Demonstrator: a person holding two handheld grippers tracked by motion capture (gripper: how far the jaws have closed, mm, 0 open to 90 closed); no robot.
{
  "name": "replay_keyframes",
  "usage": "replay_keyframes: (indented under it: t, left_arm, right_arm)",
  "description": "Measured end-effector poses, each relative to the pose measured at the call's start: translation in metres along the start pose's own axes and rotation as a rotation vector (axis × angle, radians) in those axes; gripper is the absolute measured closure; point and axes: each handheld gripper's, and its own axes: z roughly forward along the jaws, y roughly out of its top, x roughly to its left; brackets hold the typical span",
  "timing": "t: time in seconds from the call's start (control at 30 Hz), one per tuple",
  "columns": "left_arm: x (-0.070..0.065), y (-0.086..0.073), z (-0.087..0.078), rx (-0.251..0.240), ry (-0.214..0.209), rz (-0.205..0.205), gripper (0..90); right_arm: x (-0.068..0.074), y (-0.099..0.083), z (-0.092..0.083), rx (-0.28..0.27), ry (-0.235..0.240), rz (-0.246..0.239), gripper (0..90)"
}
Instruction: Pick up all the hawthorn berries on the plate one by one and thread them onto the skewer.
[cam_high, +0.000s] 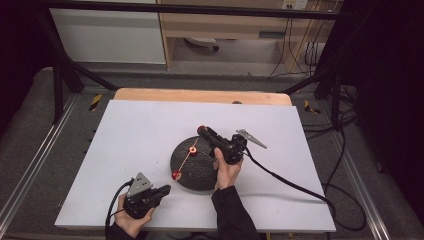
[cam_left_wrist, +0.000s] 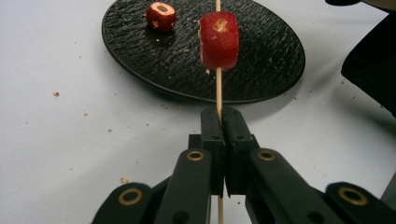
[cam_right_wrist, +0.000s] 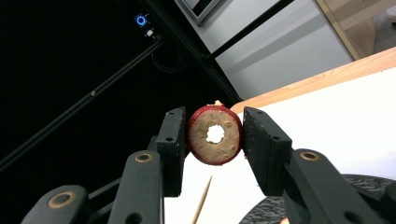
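L gripper (cam_left_wrist: 223, 122) was clamped on the thin wooden skewer (cam_left_wrist: 218, 84), which carried one red fruit slice (cam_left_wrist: 219, 41) above the black plate (cam_left_wrist: 261, 70). R gripper (cam_right_wrist: 215, 135) pinched a cored slice (cam_right_wrist: 215, 134) just past the skewer tip. Loose piece (cam_left_wrist: 161, 15) lay on plate.

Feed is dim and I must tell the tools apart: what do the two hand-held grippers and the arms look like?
Both are black: the left hand-held gripper and right hand-held gripper have brass-ringed pivots, a grey three-cornered plate on top and a trailing black cable. The person wears dark sleeves.
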Motion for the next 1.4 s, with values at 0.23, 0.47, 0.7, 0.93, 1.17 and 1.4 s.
replay_keyframes:
  t: [0.23, 0.47, 0.7, 0.93, 1.17, 1.4]
  left_arm:
    - [-0.003, 0.000, 0.002, -0.008, -0.006, -0.012, 88.3]
    - [-0.004, 0.000, 0.003, -0.019, -0.007, -0.024, 88.3]
    - [-0.005, 0.001, 0.004, -0.023, -0.007, -0.033, 88.3]
    - [-0.008, 0.001, 0.007, -0.038, -0.002, -0.050, 88.3]
    - [-0.012, 0.002, 0.011, -0.055, -0.006, -0.079, 88.4]
    - [-0.012, 0.003, 0.012, -0.066, -0.007, -0.099, 88.5]
  right_arm:
    - [-0.001, -0.004, 0.001, -0.011, 0.004, 0.025, 61.0]
    - [-0.002, -0.007, 0.003, -0.017, 0.008, 0.043, 61.0]
    - [-0.002, -0.009, 0.003, -0.016, 0.013, 0.054, 61.0]
    - [-0.003, -0.013, 0.004, -0.025, 0.015, 0.062, 61.0]
    - [-0.002, -0.015, 0.003, -0.031, 0.021, 0.084, 61.1]
    - [0.000, -0.017, 0.002, -0.011, 0.016, 0.079, 61.2]
